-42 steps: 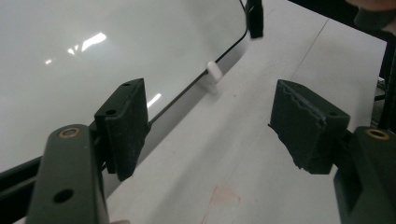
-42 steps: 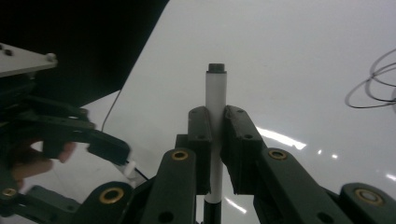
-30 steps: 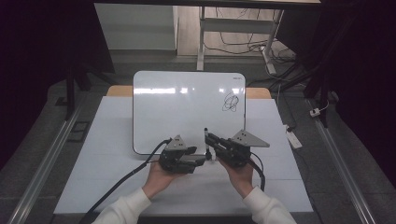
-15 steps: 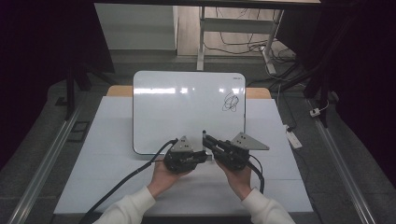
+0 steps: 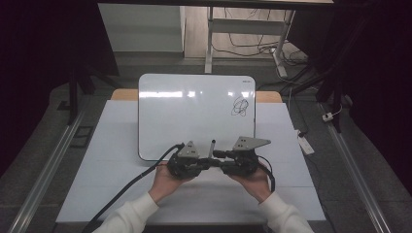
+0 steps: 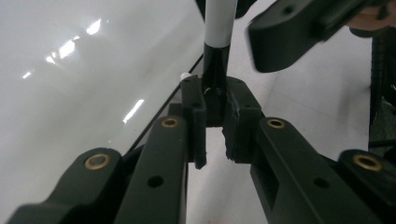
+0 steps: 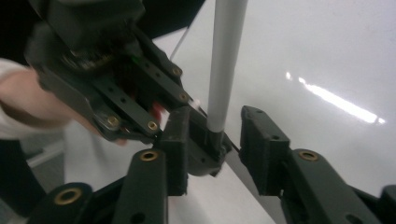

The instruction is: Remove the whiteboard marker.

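Just at the six o'clock edge of the whiteboard (image 5: 194, 114), the two hand-held grippers meet tip to tip over the white table (image 5: 107, 165), with a marker (image 5: 212, 147) between them. In the high view the left gripper (image 5: 206, 162) sits at seven o'clock of the marker and the right gripper (image 5: 218, 156) at five o'clock, each gripped from below by a hand in a white sleeve (image 5: 131, 213). From the left gripper view, the left gripper (image 6: 215, 109) has its jaws closed tight on the black end of the marker (image 6: 218, 51), whose white barrel rises toward twelve o'clock; the pads press it on both sides. From the right gripper view, the right gripper (image 7: 212, 133) has just been opening: its jaws stand apart, the marker (image 7: 226, 60) is between them, and the right-hand pad is clear of it, so this gripper is not clamping the marker. The left gripper (image 7: 196, 149) shows there around the black end. A black scribble (image 5: 241, 107) sits on the whiteboard at about two o'clock, well apart from the grippers. Black cables (image 5: 121, 189) trail off toward seven o'clock.
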### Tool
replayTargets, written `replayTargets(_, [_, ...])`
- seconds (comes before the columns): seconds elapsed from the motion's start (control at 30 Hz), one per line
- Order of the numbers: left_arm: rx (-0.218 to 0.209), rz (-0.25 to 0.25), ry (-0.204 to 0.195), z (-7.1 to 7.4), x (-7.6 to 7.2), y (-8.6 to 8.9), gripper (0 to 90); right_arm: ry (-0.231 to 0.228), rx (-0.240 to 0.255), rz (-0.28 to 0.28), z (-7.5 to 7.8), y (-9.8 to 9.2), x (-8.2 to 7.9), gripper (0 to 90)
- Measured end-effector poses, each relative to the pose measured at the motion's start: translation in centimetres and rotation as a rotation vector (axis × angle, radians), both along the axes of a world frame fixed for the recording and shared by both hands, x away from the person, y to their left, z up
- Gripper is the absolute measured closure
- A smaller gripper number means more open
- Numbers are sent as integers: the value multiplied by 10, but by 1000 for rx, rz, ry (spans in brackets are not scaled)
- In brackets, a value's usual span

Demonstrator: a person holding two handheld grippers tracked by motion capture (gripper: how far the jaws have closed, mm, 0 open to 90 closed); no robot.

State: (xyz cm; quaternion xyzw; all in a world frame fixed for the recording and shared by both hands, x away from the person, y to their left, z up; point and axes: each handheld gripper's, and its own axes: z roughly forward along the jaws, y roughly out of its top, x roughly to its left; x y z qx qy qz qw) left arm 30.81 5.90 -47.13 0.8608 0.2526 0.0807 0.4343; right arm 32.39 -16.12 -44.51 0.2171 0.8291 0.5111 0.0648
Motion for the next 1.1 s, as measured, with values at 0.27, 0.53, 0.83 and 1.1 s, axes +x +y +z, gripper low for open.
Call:
replayTargets(0.27, [35, -40, -3, -1, -1, -3, 786, 7, -82, 27, -4, 6, 0, 783])
replayTargets(0.53, [85, -65, -9, -3, -2, -8, 785, 51, -100, 38, -7, 9, 3, 773])
replayTargets(0.83, [59, -64, -36, 0, -3, -6, 779, 35, -99, 31, -3, 8, 0, 805])
replayTargets(1.1, [61, -7, -45, 6, -5, 2, 423, -6, -40, -13, 3, -3, 0, 806])
